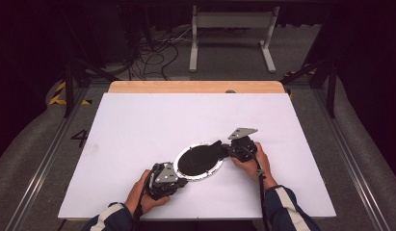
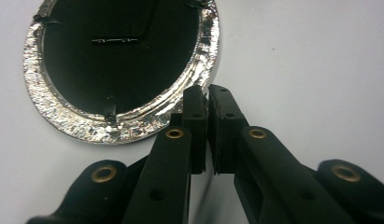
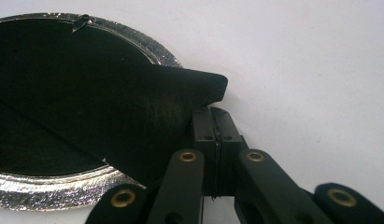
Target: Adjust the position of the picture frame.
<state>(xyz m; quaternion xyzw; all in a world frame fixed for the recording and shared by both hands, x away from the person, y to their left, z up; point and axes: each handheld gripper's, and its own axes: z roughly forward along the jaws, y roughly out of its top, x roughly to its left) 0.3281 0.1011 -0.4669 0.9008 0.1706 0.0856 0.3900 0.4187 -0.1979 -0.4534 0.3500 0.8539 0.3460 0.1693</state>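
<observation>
Foil tray [image 1: 199, 160] lies on the table [image 1: 138, 125], toward the near edge, between both hands. A lid [image 1: 203, 156] sits on the tray, one flap reaching past the rim on the right. Left gripper [image 1: 180, 182] just before the tray's near-left rim; right gripper [image 1: 228, 150] at the flap, right side.
</observation>
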